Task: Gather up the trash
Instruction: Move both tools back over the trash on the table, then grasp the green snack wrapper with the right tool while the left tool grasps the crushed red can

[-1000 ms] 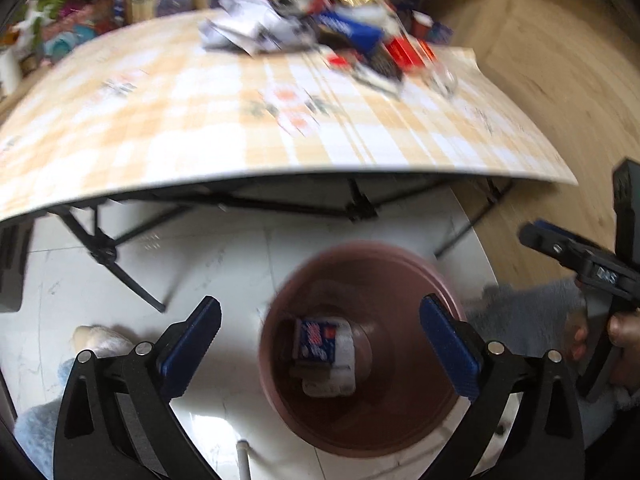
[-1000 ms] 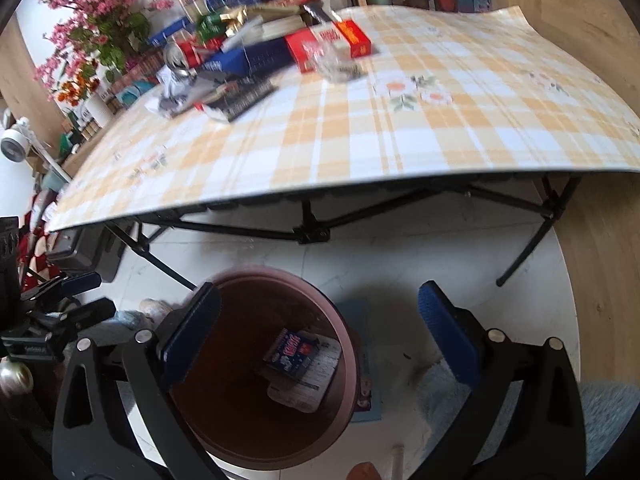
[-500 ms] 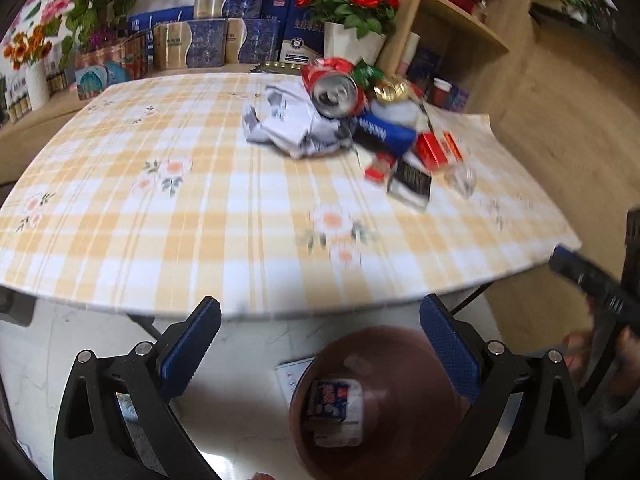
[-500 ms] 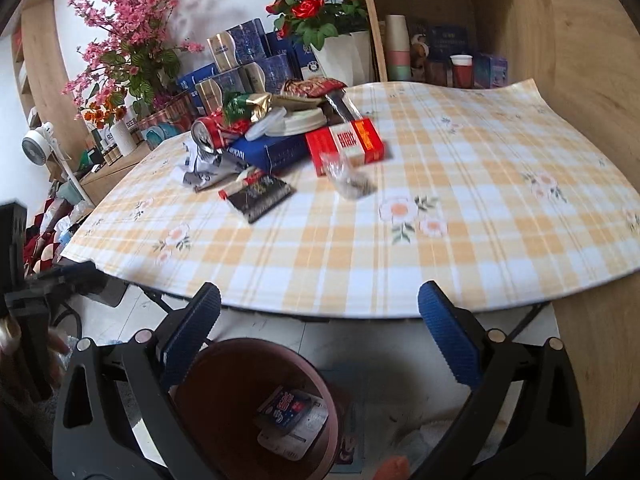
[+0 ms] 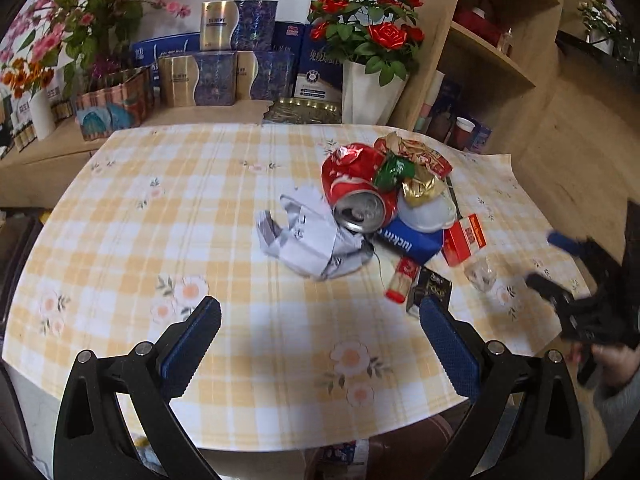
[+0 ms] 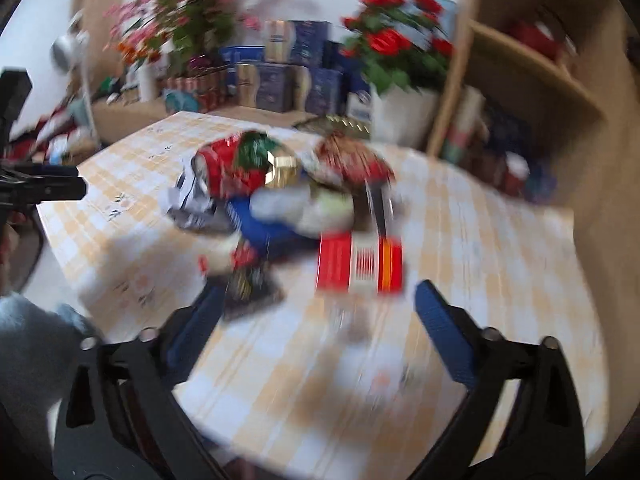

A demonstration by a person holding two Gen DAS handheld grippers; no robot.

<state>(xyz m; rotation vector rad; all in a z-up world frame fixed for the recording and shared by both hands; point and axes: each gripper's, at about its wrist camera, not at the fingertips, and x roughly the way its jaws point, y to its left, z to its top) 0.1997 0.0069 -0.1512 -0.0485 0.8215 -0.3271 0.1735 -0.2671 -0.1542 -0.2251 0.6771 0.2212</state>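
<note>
A trash pile lies on the checkered table [image 5: 120,240]: a crushed red can [image 5: 356,184], crumpled white paper [image 5: 308,240], a blue box [image 5: 412,240], a red pack [image 5: 464,240], a black pack [image 5: 432,288] and a clear plastic cup [image 5: 480,274]. My left gripper [image 5: 320,344] hangs open over the near table edge, short of the paper, holding nothing. My right gripper [image 6: 316,316] hovers in front of the red pack [image 6: 360,264]. Its jaws are closing, with only a blurred clear shape on the cloth between them. The brown bin [image 5: 404,452] peeks out under the table edge.
Gift boxes [image 5: 216,76], a white pot of red roses [image 5: 368,80] and pink flowers [image 5: 80,12] line the counter behind the table. A wooden shelf unit [image 5: 500,52] stands at the right. The right wrist view is motion-blurred.
Both grippers have risen from over the bin below the table to above the tabletop. The trash pile is now close ahead. The right jaws stand slightly narrower.
</note>
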